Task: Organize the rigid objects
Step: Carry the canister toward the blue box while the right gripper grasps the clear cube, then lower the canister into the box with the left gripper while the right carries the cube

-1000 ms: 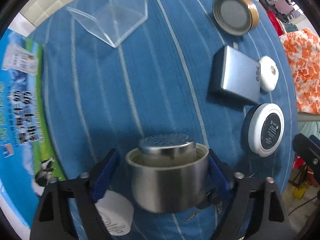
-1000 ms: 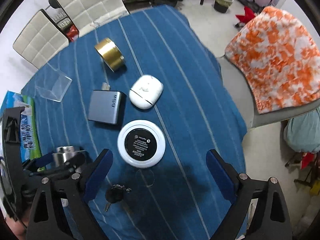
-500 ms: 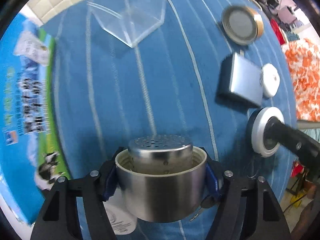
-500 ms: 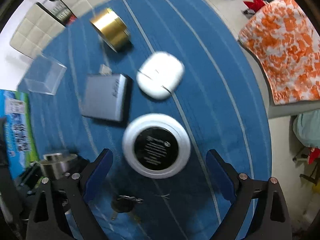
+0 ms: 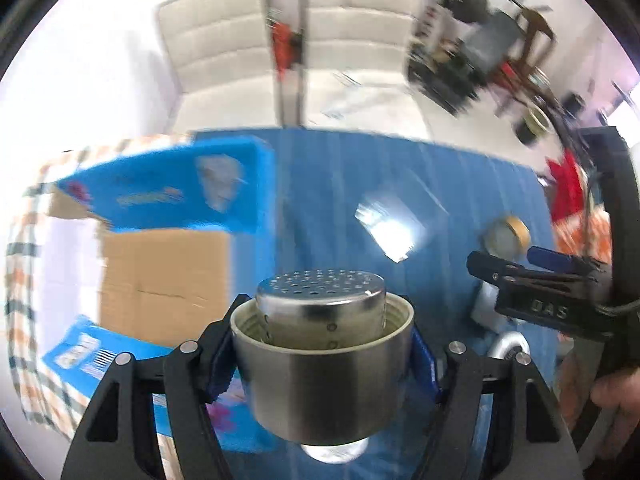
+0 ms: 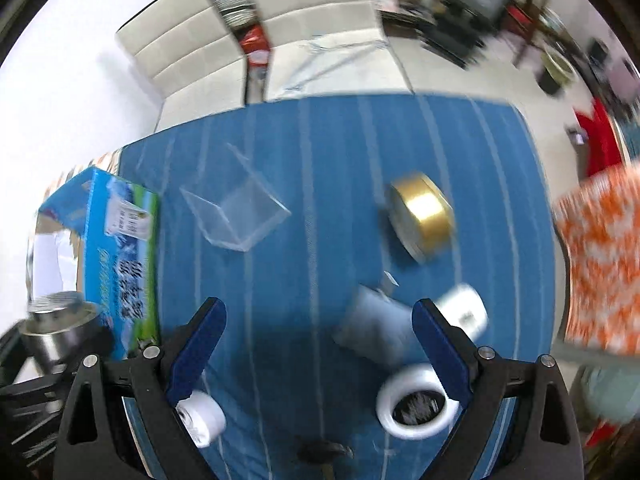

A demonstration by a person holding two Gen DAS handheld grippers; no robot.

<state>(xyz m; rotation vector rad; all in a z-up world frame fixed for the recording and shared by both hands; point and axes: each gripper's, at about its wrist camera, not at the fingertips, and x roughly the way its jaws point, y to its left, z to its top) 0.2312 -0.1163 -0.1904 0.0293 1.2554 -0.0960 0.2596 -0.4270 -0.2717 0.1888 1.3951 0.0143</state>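
Note:
My left gripper (image 5: 322,356) is shut on a steel cup with a perforated strainer insert (image 5: 320,360), held up beside an open cardboard box (image 5: 164,272) with blue flaps. The cup also shows at the far left of the right wrist view (image 6: 56,328). My right gripper (image 6: 318,344) is open and empty above the blue striped tablecloth (image 6: 320,152). Below it lie a grey flat case (image 6: 372,328), a white pebble-shaped case (image 6: 464,312), a white round disc with a black centre (image 6: 416,404), a gold tin (image 6: 420,212), a clear acrylic box (image 6: 236,208), a white roll (image 6: 200,420) and keys (image 6: 324,450).
The blue printed box (image 6: 120,248) stands at the table's left edge. White chairs (image 6: 280,36) stand beyond the far edge. An orange patterned cloth (image 6: 600,260) lies to the right. The right gripper's body (image 5: 540,292) shows at the right of the left wrist view.
My left gripper has lifted the steel cup and tilted toward the cardboard box at the left. My right gripper has tilted up and moved; both views are blurred by motion.

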